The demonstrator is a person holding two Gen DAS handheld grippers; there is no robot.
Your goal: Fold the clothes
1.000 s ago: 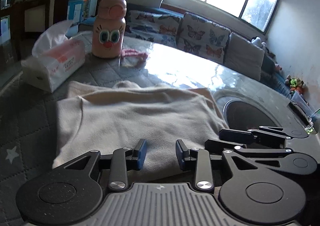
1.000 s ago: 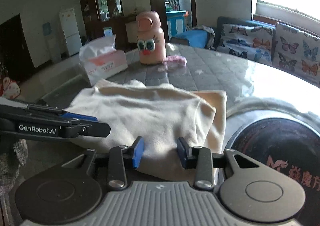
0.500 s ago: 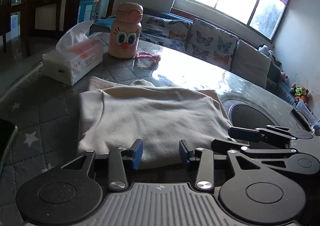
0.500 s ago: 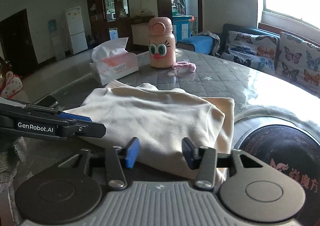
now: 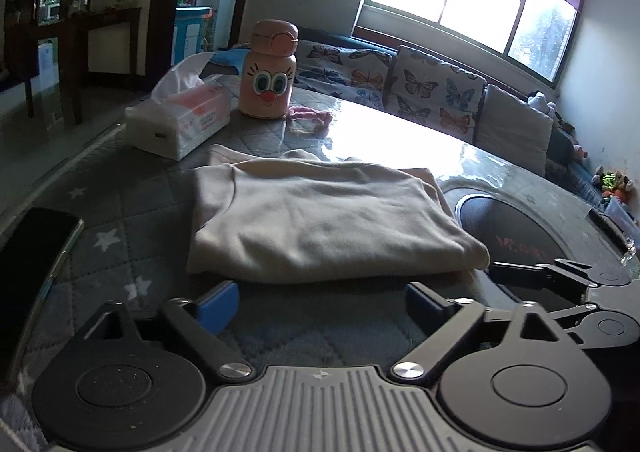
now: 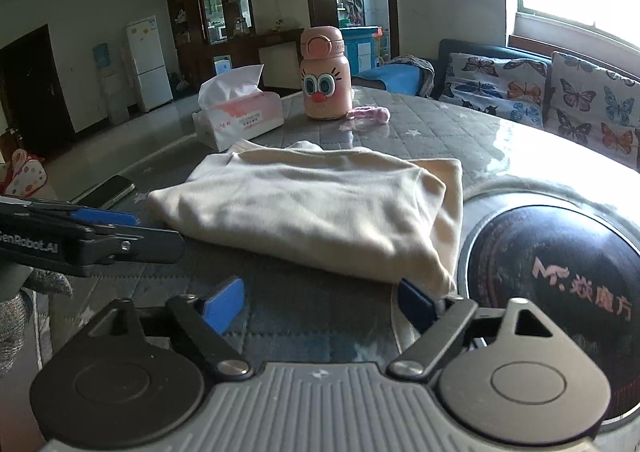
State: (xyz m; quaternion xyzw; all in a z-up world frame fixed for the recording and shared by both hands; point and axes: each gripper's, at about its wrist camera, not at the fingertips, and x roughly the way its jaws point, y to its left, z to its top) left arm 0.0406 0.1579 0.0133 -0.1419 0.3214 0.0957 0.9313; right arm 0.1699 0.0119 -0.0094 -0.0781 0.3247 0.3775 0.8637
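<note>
Left wrist: folded cream garment (image 5: pixel 320 220) lying crosswise

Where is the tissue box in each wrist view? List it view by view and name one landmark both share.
Left wrist: tissue box sits upper left, beyond the folded cream garment.
Right wrist: tissue box sits upper centre-left, behind the garment's far left corner.
Shared landmark: the pink cartoon-face bottle, just right of the box in both views.

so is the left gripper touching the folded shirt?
Apart. Left wrist view shows table between the opening left gripper and the folded shirt; nothing between its jaws.
</note>
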